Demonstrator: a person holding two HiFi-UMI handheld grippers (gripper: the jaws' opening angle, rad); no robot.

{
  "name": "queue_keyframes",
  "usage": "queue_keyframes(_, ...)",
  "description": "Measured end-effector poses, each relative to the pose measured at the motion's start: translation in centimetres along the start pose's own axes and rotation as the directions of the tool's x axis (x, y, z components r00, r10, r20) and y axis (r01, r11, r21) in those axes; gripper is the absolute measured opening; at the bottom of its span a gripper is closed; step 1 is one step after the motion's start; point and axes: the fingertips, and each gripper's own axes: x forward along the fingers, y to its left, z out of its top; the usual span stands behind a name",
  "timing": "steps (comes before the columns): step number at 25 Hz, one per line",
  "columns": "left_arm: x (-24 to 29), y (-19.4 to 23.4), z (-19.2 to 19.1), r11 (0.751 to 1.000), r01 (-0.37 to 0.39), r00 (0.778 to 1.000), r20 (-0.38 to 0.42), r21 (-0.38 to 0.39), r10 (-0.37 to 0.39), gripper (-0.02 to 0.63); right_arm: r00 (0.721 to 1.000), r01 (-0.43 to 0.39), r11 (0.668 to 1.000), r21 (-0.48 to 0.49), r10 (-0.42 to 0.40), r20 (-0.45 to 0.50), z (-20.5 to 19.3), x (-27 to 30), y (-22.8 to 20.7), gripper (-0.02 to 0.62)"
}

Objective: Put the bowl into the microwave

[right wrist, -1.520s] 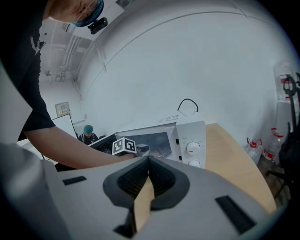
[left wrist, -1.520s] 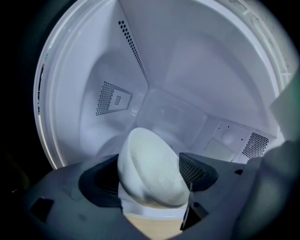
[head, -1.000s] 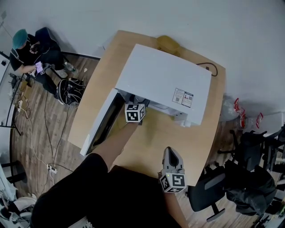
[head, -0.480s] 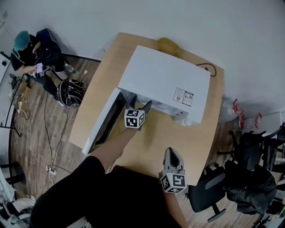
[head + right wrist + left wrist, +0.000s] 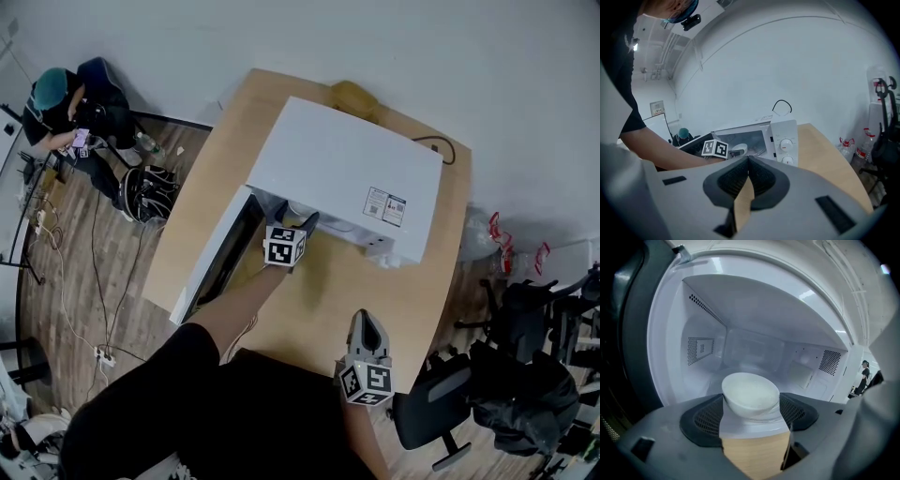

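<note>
Small white ceramic bowl (image 5: pixel 750 393) sits on the floor of the open white microwave oven (image 5: pixel 754 301), near its front. It lies straight ahead of the left gripper (image 5: pixel 751 420), whose jaws are spread wide, apparently not touching it. Right gripper (image 5: pixel 747 174) is pressed together, empty, well back.

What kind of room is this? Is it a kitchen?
Probably not a kitchen, more like an office or a lab. The microwave sits on a wooden desk, a black office chair stands beside it, and a power strip with cables lies on the floor.
</note>
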Motion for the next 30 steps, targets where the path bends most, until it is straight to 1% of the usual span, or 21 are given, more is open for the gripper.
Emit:
queue_keyframes(3,0.8,-0.2,0.5,1.000,0.006,1.000,-0.003,-0.008,-0.006,0.360,1.000,0.001,1.000,0.006,-0.001,-0.004,0.1,0.4,-0.4,0.060)
queue_keyframes(9,3.0,-0.7,1.3,1.000,0.009,1.000,-0.003,0.009,-0.009,0.360,1.000,0.003,1.000,0.013,-0.003,-0.015,0.2,1.4,-1.4,0.060)
queue_keyframes(16,4.5,-0.9,2.1,1.000,0.003,1.000,0.001,0.004,-0.003,0.360,1.000,0.010,1.000,-0.010,-0.010,-0.027,0.7,1.9,-2.3,0.060)
queue_keyframes(20,3.8,-0.9,1.7,1.000,-0.005,1.000,0.003,-0.021,0.005,0.360,1.000,0.015,1.000,-0.021,-0.015,-0.023,0.8,1.6,-2.3,0.060)
queue_keyframes(23,2.9,-0.9,1.7,0.999,0.004,1.000,0.009,-0.031,-0.004,0.360,1.000,0.014,1.000,-0.027,-0.015,-0.015,0.8,1.2,-1.7,0.060)
queue_keyframes(28,0.3,-1.3,2.2,0.999,0.038,0.999,0.024,0.000,-0.038,0.360,1.000,0.003,0.999,-0.046,-0.003,-0.005,0.1,0.8,0.0,0.060)
queue_keyframes(30,-1.1,-1.7,2.5,0.999,0.050,0.998,0.040,0.006,-0.051,0.360,1.000,-0.001,1.000,-0.021,0.001,0.002,-0.1,0.5,0.6,0.060)
